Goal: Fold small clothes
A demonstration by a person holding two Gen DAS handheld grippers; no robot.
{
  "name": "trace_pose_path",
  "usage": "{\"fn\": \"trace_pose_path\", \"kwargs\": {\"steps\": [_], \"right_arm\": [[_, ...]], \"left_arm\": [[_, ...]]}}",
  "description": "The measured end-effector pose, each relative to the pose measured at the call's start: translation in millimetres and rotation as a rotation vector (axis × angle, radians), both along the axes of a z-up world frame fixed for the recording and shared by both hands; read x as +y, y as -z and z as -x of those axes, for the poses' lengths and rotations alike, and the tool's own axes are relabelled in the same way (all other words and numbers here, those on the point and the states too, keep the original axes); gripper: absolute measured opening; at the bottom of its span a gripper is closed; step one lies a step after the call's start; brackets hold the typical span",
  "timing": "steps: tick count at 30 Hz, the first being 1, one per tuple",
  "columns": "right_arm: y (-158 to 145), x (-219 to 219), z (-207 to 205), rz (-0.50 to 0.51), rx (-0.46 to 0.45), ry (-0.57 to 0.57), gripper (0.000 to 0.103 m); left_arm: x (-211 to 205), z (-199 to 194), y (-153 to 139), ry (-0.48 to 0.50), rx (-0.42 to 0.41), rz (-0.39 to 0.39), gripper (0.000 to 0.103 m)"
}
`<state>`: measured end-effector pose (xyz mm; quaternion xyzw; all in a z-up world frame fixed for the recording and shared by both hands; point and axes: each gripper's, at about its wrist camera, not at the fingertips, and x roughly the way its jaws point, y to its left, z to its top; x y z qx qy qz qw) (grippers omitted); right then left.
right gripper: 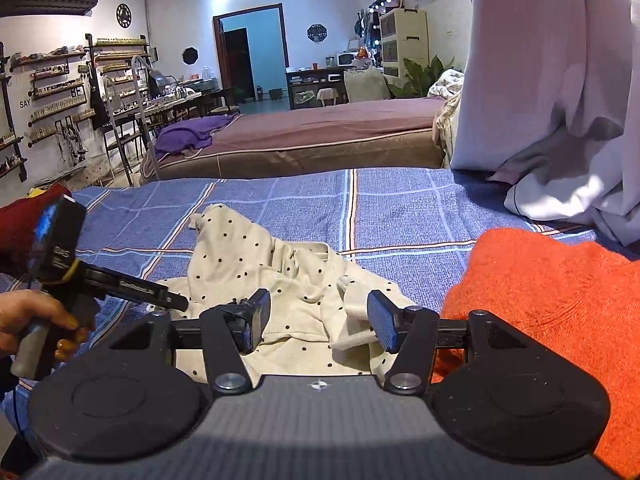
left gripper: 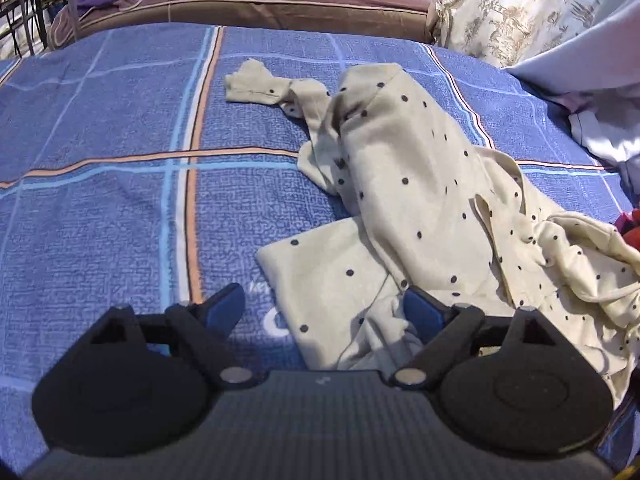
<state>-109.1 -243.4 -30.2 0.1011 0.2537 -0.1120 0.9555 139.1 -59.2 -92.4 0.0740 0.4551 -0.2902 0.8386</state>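
Cream polka-dot garment [left gripper: 400,184] lies crumpled right of centre on blue plaid bed [left gripper: 100,200]. Soft, light, floppy, slides easily. My left hand-held gripper [left gripper: 324,308] and right hand-held gripper [right gripper: 318,316] both released, empty. Pinch hem corners.

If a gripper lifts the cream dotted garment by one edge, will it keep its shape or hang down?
The cream dotted garment would probably hang limp: it already lies crumpled in soft folds on the blue checked bedcover. It looks thin, so likely light. A thin cord near the right gripper may dangle or snag.
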Motion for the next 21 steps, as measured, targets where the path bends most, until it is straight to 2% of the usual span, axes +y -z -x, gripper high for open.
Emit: {"fn": "trace_pose_path", "kwargs": {"steps": [1,2,3,4,7,9,11,14,16,18,19,21], "right_arm": [[0.8,-0.1,0.6,-0.003,0.004,0.003,0.091],[1.7,0.2,1.4,-0.006,0.008,0.007,0.091],[2.9,0.4,1.7,-0.008,0.014,0.009,0.092],[4.1,0.7,1.6,-0.010,0.020,0.008,0.092],[5.6,3.6,-0.5,-0.012,0.032,0.000,0.092],[5.6,5.4,-2.0,-0.013,0.031,-0.010,0.092],[5.7,8.2,-3.6,-0.013,0.029,-0.024,0.092],[8.1,13.7,-8.0,-0.019,0.030,-0.049,0.093],[11.9,18.3,-12.4,-0.026,0.037,-0.069,0.093],[16.5,23.8,-18.4,-0.033,0.048,-0.093,0.093],[18.8,26.4,-21.7,-0.037,0.054,-0.109,0.093],[22.3,34.0,-27.7,-0.039,0.060,-0.141,0.094]], "left_arm": [[-7.1,4.6,-0.2,0.022,-0.047,0.000,0.068],[-14.0,8.5,-0.5,0.064,-0.060,0.000,0.054],[-19.0,11.6,-0.9,0.098,-0.060,-0.002,0.027],[-23.6,15.2,-1.4,0.124,-0.047,-0.003,0.009],[-14.9,23.7,-13.9,0.084,-0.092,0.025,0.005],[4.9,27.2,-28.2,0.023,-0.113,0.063,0.004],[37.8,31.2,-49.4,-0.048,-0.154,0.090,0.004],[100.3,43.7,-84.7,-0.173,-0.245,0.072,0.001],[151.1,45.6,-99.6,-0.243,-0.234,0.072,0.002],[196.8,50.7,-104.3,-0.309,-0.178,0.123,0.002],[211.9,53.1,-102.8,-0.332,-0.158,0.122,0.002],[227.8,58.1,-96.0,-0.362,-0.155,0.067,0.002]]}}
